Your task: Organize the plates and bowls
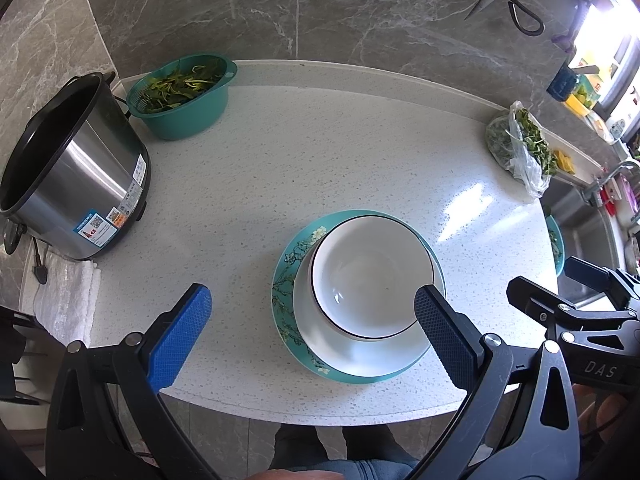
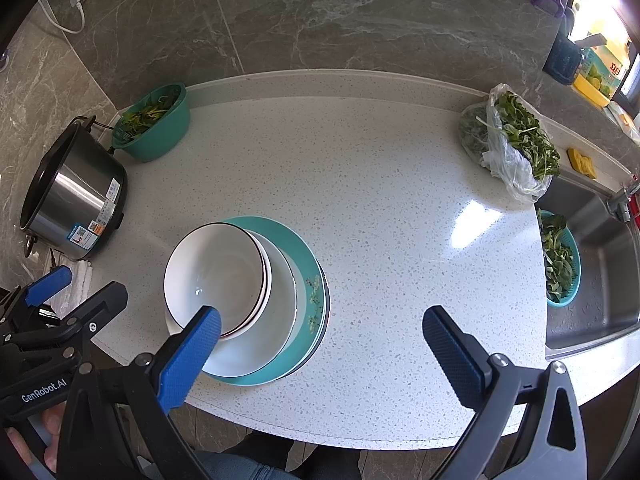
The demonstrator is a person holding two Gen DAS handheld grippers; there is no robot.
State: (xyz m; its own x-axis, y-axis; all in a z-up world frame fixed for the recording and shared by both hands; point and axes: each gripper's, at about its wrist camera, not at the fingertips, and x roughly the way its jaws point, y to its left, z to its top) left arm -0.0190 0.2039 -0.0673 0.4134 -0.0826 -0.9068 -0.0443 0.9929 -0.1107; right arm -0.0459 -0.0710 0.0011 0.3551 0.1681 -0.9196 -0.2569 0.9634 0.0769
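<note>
Stack looks done: white bowl (image 1: 370,280) nested on the white plate (image 1: 360,344) and teal plate (image 1: 292,256), near the tabletop (image 1: 320,152) front edge. My left tongs (image 1: 313,334) and right tongs (image 2: 322,354) both wide, empty. Next: back off or square up the stack.

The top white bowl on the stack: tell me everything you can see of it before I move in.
The top white bowl is glossy, ceramic by its look, with a thin dark line round its rim. It sits upright and looks empty, showing only glare inside. It rests in a wider white dish, off-centre on it, which lies on a teal floral plate near the front edge of the speckled counter. Both grippers are open on either side; whether a finger touches its rim cannot be told.
</note>
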